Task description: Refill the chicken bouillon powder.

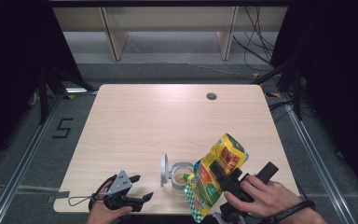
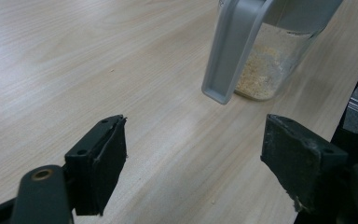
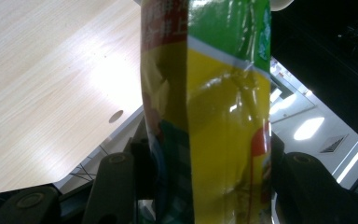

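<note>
Pale wood covers the bench, which stands on a grey floor with dark curtains at both sides. At its near edge, right of centre, a yellow and green snack bag is held tilted: its long axis runs from the near left up to the far right, with the lower end dipped over the mouth of a clear jar and the upper end pointing toward the far right corner. The right gripper has its fingers clamped across the middle of the bag, one on each flat side, as the right gripper view shows. The jar stands upright just left of the bag, its grey lid swung open to the left, with pale crumbs in the bottom. Further left, near the front edge, the left gripper rests low with its fingers spread apart around nothing, aimed at the jar. Beyond the jar, the far half of the bench lies bare up to a small round cable hole.
</note>
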The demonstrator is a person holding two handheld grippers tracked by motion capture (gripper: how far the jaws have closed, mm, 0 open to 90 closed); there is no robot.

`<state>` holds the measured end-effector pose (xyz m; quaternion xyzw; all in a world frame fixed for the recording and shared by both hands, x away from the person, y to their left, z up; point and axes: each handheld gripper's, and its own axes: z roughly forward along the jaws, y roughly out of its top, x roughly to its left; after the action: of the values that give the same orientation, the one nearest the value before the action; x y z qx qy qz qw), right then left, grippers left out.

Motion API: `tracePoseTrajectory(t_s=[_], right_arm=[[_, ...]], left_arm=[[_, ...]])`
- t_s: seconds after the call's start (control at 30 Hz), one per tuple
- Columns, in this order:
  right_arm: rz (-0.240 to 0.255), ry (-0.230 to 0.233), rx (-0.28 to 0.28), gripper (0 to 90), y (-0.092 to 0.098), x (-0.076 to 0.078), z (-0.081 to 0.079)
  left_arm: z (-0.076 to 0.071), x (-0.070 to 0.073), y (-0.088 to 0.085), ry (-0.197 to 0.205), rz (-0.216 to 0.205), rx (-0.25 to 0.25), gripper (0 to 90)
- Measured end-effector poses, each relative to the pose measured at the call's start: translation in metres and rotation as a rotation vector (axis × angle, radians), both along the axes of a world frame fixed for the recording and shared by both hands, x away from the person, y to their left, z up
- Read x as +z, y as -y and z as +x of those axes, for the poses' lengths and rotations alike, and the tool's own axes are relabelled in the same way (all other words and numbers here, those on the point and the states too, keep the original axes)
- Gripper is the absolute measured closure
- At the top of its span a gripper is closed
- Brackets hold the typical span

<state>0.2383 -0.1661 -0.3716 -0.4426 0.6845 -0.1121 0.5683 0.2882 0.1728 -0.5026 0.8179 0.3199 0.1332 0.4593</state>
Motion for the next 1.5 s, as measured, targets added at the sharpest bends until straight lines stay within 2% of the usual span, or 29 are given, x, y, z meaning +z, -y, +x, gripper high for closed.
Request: tracePoseTrajectory(t_s=[0.47, 0.77, 0.8, 0.9, 0.93, 1.03, 1.1, 1.13, 1.17, 1.23, 1.27, 1.43, 1.5], right_arm=[[-0.009, 0.009, -0.006, 56.5, 0.004, 0.002, 0.005], [0.003, 0.006, -0.041, 56.6, 0.014, 0.001, 0.004], [-0.009, 0.006, -0.038, 56.7, 0.015, 0.001, 0.003], [-0.001, 0.005, -0.035, 56.7, 0.016, 0.002, 0.002], [-0.002, 0.010, -0.031, 56.7, 0.015, 0.002, 0.000], [-0.012, 0.008, -0.024, 56.7, 0.015, 0.002, -0.002], [-0.005, 0.002, -0.024, 56.7, 0.014, 0.001, -0.004], [0.002, 0.002, -0.028, 56.7, 0.014, 0.001, -0.005], [-0.005, 0.005, -0.021, 56.7, 0.013, 0.001, -0.005], [0.013, -0.004, -0.031, 56.8, 0.013, 0.001, -0.007], [0.001, 0.002, -0.019, 56.8, 0.012, 0.000, -0.007], [0.006, -0.004, -0.012, 56.8, 0.010, 0.001, -0.009], [-0.010, -0.002, 0.002, 56.8, 0.007, 0.001, -0.008]], left_arm=[[-0.001, 0.000, 0.001, -0.012, -0.010, 0.011, 21.6], [0.000, -0.001, 0.001, -0.017, -0.003, 0.013, 21.6], [-0.001, -0.001, 0.001, -0.018, -0.010, 0.013, 21.6], [0.000, -0.001, 0.001, -0.015, 0.000, 0.013, 21.6], [0.001, -0.001, 0.000, 0.001, 0.003, 0.008, 21.6], [0.000, -0.001, 0.000, 0.001, 0.004, 0.007, 21.6], [0.001, 0.000, 0.000, -0.004, 0.007, 0.002, 21.6], [0.000, -0.001, 0.001, -0.018, -0.009, 0.015, 21.6], [0.000, -0.001, 0.001, -0.015, -0.007, 0.012, 21.6], [0.000, 0.000, 0.000, -0.003, 0.001, 0.003, 21.6], [0.000, 0.000, 0.000, -0.003, 0.000, 0.005, 21.6], [0.000, 0.000, 0.000, -0.003, 0.001, 0.004, 21.6], [0.000, 0.000, 0.000, -0.003, 0.002, 0.002, 21.6]])
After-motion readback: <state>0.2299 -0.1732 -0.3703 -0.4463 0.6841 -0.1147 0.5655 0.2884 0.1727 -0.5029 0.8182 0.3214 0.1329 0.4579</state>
